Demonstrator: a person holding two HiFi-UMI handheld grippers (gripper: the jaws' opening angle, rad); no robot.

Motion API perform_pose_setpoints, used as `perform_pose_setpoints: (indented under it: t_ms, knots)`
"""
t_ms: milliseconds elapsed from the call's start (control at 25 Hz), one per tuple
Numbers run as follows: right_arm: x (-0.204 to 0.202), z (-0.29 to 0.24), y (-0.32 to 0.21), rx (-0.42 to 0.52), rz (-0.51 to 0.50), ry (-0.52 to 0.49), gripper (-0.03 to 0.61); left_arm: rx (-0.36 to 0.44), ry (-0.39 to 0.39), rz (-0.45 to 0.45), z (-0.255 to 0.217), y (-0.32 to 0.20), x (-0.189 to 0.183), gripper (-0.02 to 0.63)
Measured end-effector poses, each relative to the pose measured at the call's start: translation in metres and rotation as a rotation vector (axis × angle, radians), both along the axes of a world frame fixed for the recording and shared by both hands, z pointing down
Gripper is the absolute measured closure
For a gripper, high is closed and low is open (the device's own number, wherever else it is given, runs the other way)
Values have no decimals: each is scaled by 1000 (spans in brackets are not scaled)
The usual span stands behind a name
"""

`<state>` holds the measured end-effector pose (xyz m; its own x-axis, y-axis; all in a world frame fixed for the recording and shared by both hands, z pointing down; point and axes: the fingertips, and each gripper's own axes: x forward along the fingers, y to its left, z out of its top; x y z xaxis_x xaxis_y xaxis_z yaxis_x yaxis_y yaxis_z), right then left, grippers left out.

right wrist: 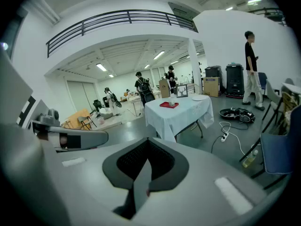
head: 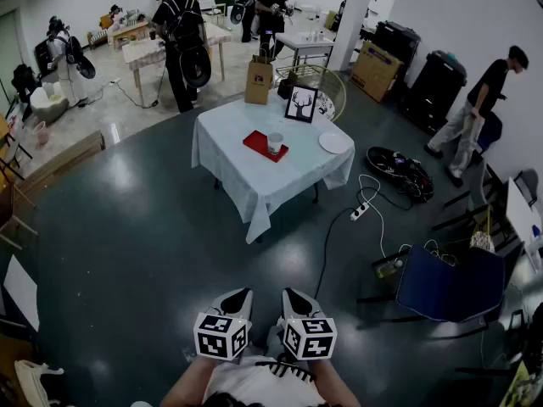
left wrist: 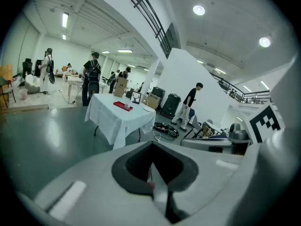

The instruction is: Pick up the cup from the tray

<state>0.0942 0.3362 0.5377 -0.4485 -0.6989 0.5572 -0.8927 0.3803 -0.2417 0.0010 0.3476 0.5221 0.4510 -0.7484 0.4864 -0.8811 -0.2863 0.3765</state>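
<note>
Step in hand, by my judgement: the approach, with no reach begun. I hold the left gripper (head: 240,295) and the right gripper (head: 291,295) low by my body, side by side. Each has its jaws pressed together on nothing. The cup (head: 275,143) stands upright on the red tray (head: 255,140) on the white-clothed table (head: 254,185), well apart from both grippers across bare floor. The next move calls for me to walk to the table, spread one gripper's jaws and bracket the cup.

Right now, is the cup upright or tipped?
Upright: the cup stands on its base on the red tray, on the table.
</note>
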Motion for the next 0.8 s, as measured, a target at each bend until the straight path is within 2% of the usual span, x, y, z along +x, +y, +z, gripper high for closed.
perform_pose_setpoints:
  t_ms: [480, 800]
  knots:
    - [1, -3, 5, 31, 16, 28, 555, -5, 45, -9, -1, 8, -4, 612]
    - [7, -7, 3, 27, 70, -35, 552, -2, 21, -9, 1, 6, -8, 612]
